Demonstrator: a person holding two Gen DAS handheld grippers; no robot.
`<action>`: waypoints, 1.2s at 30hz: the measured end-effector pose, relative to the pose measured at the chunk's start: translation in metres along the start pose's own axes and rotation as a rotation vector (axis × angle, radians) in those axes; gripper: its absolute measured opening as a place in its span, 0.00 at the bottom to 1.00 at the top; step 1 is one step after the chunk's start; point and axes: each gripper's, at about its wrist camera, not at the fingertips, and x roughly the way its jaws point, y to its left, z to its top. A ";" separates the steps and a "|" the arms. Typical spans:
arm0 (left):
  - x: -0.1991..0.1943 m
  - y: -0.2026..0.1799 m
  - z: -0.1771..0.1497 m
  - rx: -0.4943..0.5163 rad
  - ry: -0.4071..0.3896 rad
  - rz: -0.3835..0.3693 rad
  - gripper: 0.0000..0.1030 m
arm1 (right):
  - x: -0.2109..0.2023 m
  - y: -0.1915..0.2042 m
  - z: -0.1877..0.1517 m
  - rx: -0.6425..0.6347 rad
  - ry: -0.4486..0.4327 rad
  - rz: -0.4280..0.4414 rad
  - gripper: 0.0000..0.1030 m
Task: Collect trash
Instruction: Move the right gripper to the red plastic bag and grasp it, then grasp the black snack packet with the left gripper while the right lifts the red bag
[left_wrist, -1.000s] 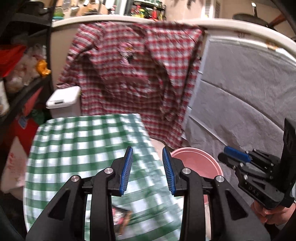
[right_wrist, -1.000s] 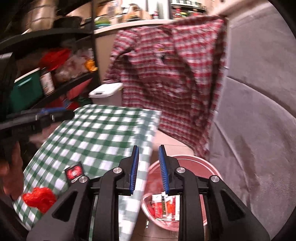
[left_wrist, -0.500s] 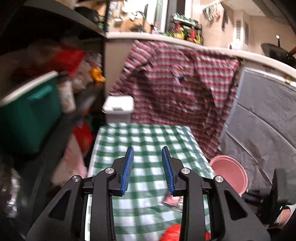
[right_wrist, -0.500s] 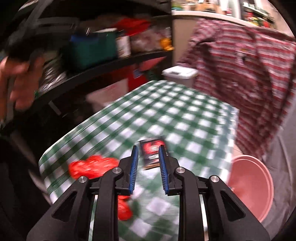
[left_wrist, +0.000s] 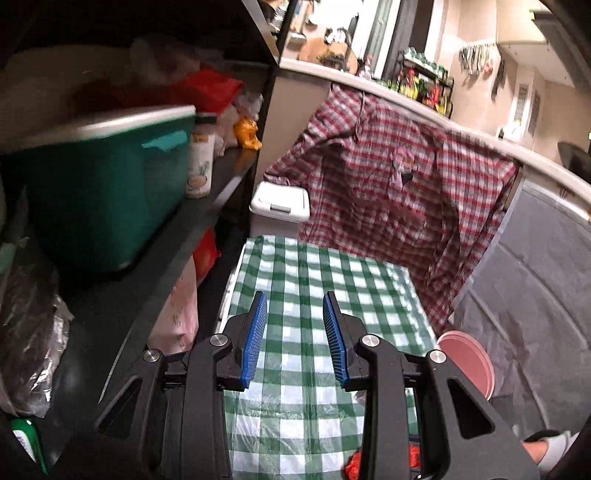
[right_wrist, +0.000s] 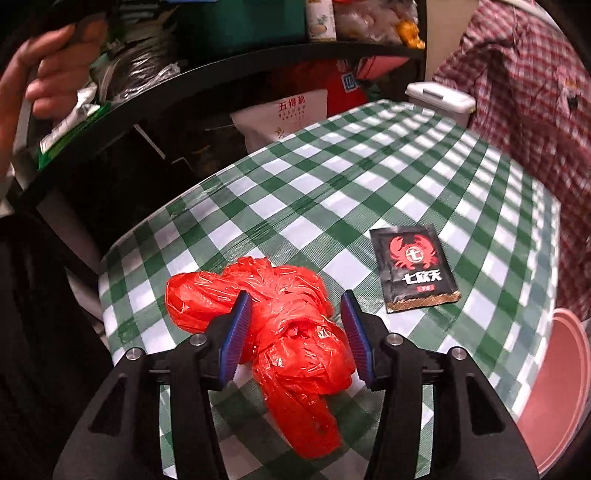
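Plastic is what I line up on: a crumpled red plastic bag (right_wrist: 273, 332) lies on the green-and-white checked tablecloth (right_wrist: 332, 177), directly at twelve o'clock from my right gripper (right_wrist: 296, 334) and framed between its blue ribbed pads. Those jaws have just been opening and stand wide, with the bag between them but, as far as I can judge, not yet pinched. The bag's long axis runs from about eleven o'clock, at its far bulge, down to five o'clock, where a flat tail trails toward me, so it sits skewed across the jaw line rather than square to it. The right hand is plainly the nearer one.

A flat black sachet with a red crab print (right_wrist: 413, 269) lies at two o'clock from the bag, apart from it, and the pink plastic basin (right_wrist: 561, 391) sits off the table edge at four o'clock.

My left gripper (left_wrist: 295, 334) hangs over bare cloth, jaws narrow, holding nothing. In its view only red scraps of the bag (left_wrist: 354, 463) show behind the finger at five o'clock. I cannot tell how close the right pads are to the cloth, and the basin's inside is cut off in both views
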 end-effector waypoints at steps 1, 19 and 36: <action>0.006 -0.003 -0.002 0.014 0.012 0.002 0.31 | 0.002 -0.003 0.000 0.019 0.017 0.032 0.52; 0.069 -0.053 -0.019 0.105 0.138 -0.099 0.31 | -0.027 -0.022 -0.011 0.018 0.012 0.073 0.34; 0.170 -0.136 -0.128 0.352 0.397 -0.189 0.79 | -0.101 -0.138 -0.033 0.427 -0.158 -0.291 0.35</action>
